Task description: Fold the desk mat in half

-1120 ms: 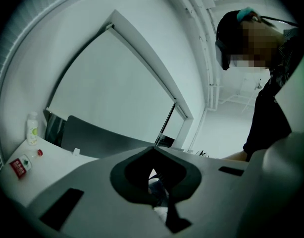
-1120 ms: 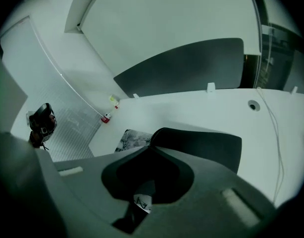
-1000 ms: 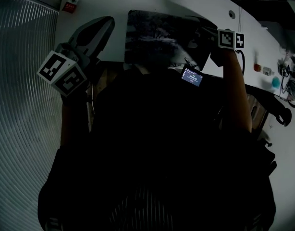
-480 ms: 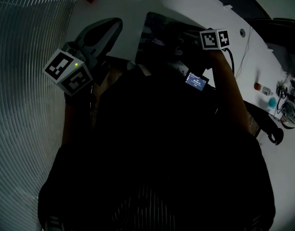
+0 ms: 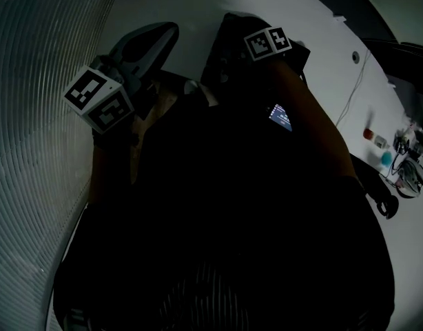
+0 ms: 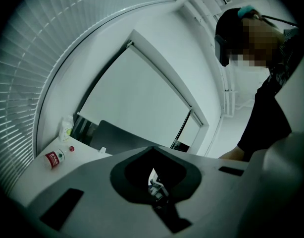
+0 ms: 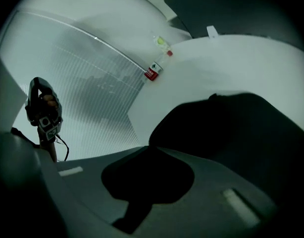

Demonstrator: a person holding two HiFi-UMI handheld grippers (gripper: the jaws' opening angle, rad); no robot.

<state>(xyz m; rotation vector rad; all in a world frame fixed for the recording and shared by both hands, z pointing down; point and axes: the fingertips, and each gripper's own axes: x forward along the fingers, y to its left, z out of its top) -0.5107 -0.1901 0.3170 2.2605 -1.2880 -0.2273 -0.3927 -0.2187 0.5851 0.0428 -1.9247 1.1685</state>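
The dark desk mat [image 5: 225,57] lies on the white table [image 5: 191,5], its right part lifted and carried over to the left. In the right gripper view the mat [image 7: 231,128] runs as a dark sheet from the closed jaw tips of my right gripper [image 7: 149,147], which is shut on its edge. That gripper's marker cube [image 5: 266,42] hovers over the mat. My left gripper [image 5: 163,34] hangs left of the mat, off it, jaws shut with nothing between them [image 6: 152,148].
Window blinds [image 5: 32,81] curve along the left. A red-labelled bottle [image 7: 152,72] lies at the table's far corner. A cable [image 5: 356,88] and small items [image 5: 387,158] sit on the table's right. The person's dark torso hides the near table edge.
My right gripper has swung left from the mat's right edge, taking that edge with it, and the printed face is now covered. The left gripper stayed about where it was.
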